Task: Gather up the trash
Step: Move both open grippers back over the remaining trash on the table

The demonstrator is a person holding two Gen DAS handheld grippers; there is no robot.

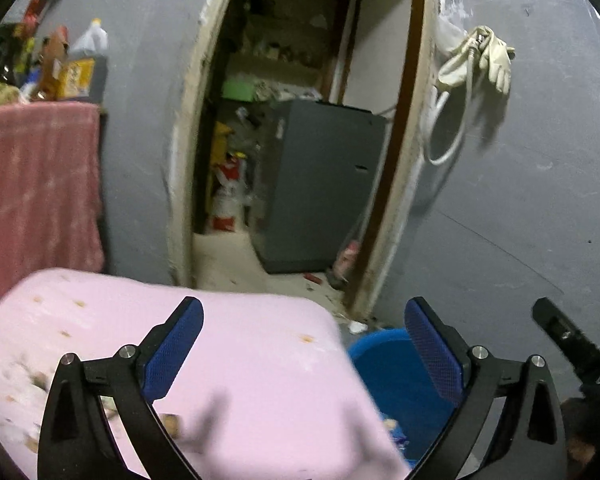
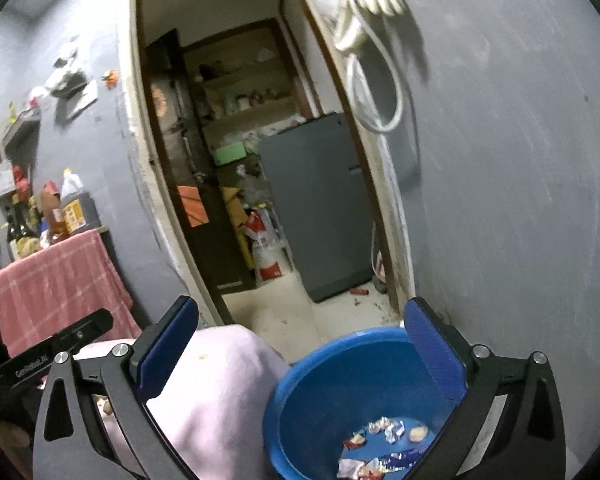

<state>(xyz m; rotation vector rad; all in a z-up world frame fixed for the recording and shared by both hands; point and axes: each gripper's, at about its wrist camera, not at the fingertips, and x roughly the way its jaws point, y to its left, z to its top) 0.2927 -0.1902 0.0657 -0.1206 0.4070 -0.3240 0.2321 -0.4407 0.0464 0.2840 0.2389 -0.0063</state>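
I judge the job partly done. The blue basin already holds wrappers and scraps on its bottom. Just beside the basin, the pink-covered surface carries more bits of trash near its close edge, so those are left. My left hand-held gripper is spread wide, grasping nothing, above that surface; my right hand-held gripper is likewise released, over the basin.

Scraps on pink cover

"GenRobot.AI" printed on left gripper body.
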